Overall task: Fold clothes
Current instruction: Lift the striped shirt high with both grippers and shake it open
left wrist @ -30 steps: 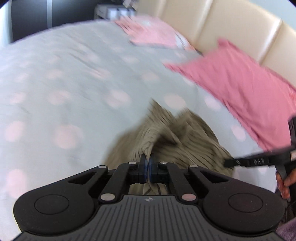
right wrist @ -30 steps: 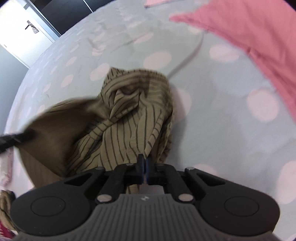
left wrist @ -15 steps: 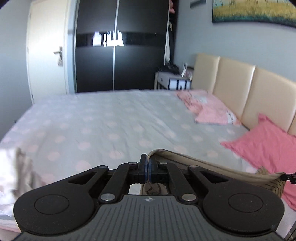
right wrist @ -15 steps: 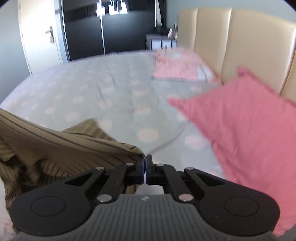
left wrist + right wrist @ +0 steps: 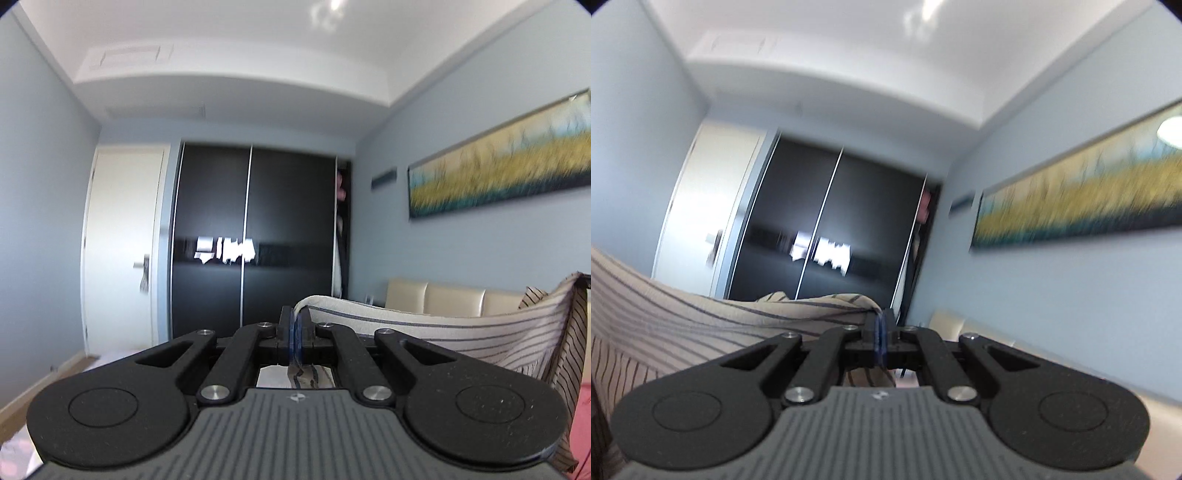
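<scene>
— Where the left wrist view was concerned, how was the striped garment point(image 5: 480, 336) placed?
— It was seen pinched at its top edge by the left gripper point(image 5: 296, 325), whose jaws were pressed together on the cloth. From there the edge was stretched away to the right, toward the beige headboard point(image 5: 436, 299), and the far end was held up at the frame's right side.
— And in the right wrist view?
— The right gripper point(image 5: 881, 328) was found clamped on the same garment point(image 5: 683, 321), which ran off to the left. The long axis was judged to lie roughly level between the two grippers, with the body hanging below. Neither hand was judged nearer; the bed was not seen in either view.
</scene>
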A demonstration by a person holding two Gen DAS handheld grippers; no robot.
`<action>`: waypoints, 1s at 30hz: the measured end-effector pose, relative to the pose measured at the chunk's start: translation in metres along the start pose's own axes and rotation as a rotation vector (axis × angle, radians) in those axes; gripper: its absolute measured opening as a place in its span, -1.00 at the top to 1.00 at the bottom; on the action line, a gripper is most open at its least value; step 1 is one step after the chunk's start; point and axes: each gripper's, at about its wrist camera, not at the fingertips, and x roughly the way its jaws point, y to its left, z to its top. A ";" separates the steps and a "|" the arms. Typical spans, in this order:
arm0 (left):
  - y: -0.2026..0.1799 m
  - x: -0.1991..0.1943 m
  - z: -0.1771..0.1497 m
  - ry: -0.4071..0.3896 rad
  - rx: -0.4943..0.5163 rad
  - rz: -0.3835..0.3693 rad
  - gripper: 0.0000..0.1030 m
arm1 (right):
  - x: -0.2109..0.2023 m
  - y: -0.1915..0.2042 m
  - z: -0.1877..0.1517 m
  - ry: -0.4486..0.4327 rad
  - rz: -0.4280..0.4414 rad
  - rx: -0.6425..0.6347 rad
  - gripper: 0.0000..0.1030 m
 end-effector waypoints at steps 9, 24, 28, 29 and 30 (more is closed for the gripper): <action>0.000 -0.094 0.050 -0.259 -0.011 0.070 1.00 | -0.046 0.001 0.052 -0.113 0.097 0.055 0.97; -0.022 -0.161 0.019 -0.236 0.072 0.010 1.00 | -0.135 -0.020 0.043 -0.172 0.033 0.068 0.97; -0.025 -0.183 0.012 -0.252 0.088 -0.016 1.00 | -0.168 -0.030 0.040 -0.216 0.025 0.080 0.97; -0.025 -0.188 0.011 -0.263 0.090 -0.020 1.00 | -0.176 -0.032 0.039 -0.231 0.022 0.076 0.97; -0.024 -0.193 0.011 -0.272 0.090 -0.023 1.00 | -0.182 -0.032 0.039 -0.249 0.016 0.069 0.96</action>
